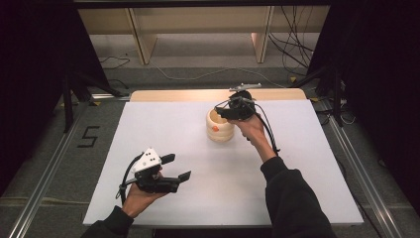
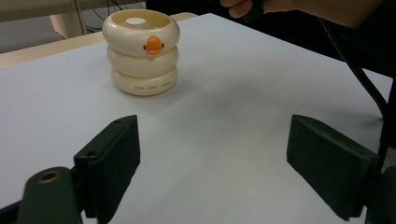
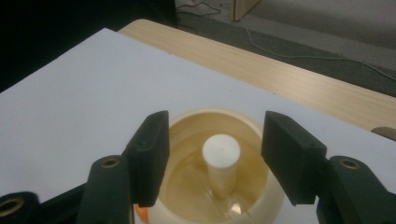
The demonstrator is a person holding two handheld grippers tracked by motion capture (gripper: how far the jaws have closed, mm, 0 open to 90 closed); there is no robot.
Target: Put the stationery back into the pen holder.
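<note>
Centrally, toward the far edge of the white tabletop [image 1: 198, 198], a cream ringed holder [image 1: 220, 128] is stood, its inner white peg [image 3: 221, 151] straddled by the right gripper [image 3: 215, 156], fingers held apart and empty. Wide-spread fingers are kept by the left gripper [image 1: 173, 167] well apart. If descent is misjudged, the rim could be struck and the holder tipped.

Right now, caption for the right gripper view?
Open right gripper poised above cream stacked-ring holder, jaws flanking its white center post.

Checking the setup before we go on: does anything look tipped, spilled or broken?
Nothing stands out. The cream ringed container stands upright on the white table, with no spill or visible damage. The right gripper is open above it; the left gripper is open too.
</note>
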